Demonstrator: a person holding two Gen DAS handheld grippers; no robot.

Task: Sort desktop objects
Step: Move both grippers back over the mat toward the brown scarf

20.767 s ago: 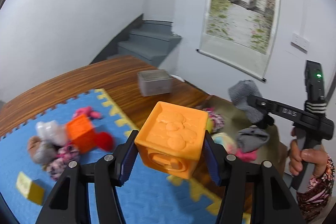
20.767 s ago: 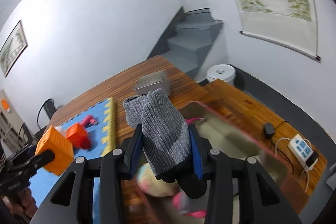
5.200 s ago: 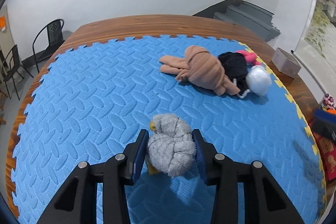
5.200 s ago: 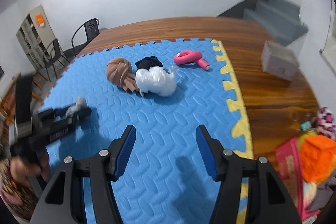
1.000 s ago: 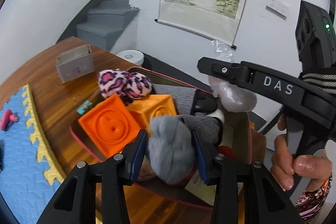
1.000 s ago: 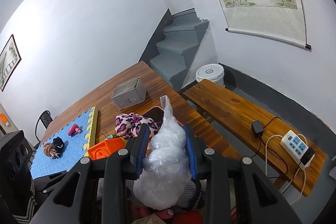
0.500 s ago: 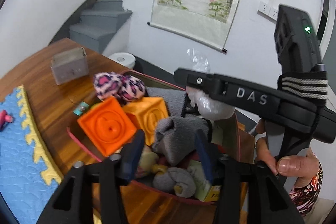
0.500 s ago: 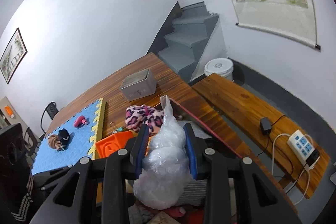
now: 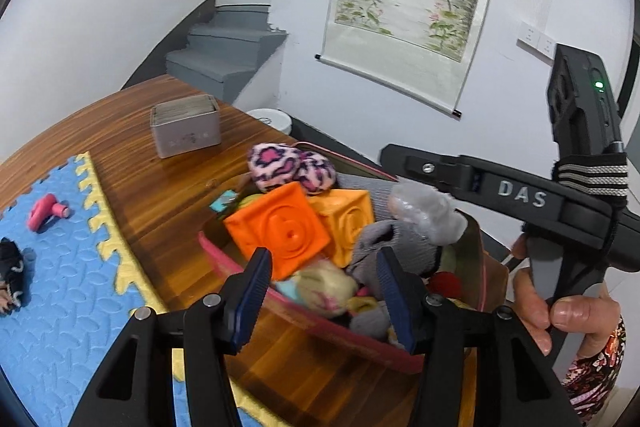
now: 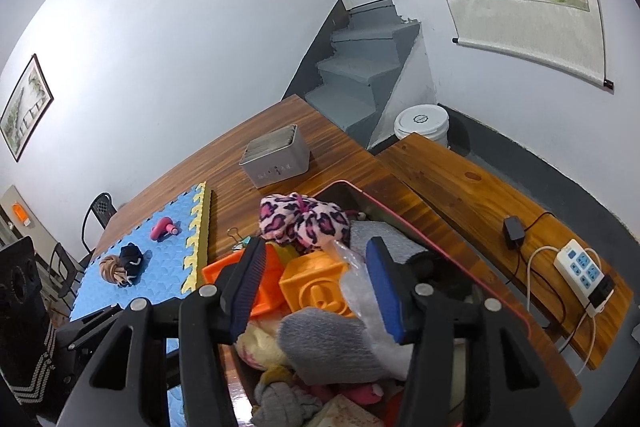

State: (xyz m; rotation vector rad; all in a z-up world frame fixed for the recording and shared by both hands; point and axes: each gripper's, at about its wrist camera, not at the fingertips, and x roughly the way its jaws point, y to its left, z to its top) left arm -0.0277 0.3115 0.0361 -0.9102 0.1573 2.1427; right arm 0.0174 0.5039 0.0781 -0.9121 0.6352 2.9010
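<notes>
We hold our left gripper (image 9: 325, 293) over the near rim of the pink-edged bin (image 9: 240, 269), its blue-padded fingers (image 9: 253, 289) spread apart with nothing between them. Our right gripper (image 10: 316, 291) hangs above the same bin, its fingers likewise apart; the clear plastic bag (image 10: 360, 291) lies against the inner face of the right pad, though we cannot tell for sure whether it is merely touching or lightly caught there. In the left wrist view that bag (image 9: 426, 213) sits on top of the pile, just under the right gripper's black arm. The bin is heaped: an orange cube (image 9: 278, 227) and a lighter orange cube (image 9: 346, 217) stand side by side, a pink leopard-print bundle (image 9: 290, 167) rests behind them, and a rolled grey sock (image 9: 394, 253) lies beside the bag. The bin stands on the wooden table (image 9: 160, 183), near a small grey box (image 9: 186, 131). Well apart on the blue foam mat (image 10: 160, 267) we see a pink toy (image 10: 163, 228), a dark bundle (image 10: 131, 255) and a tan knot of cloth (image 10: 111, 267) touching it.
</notes>
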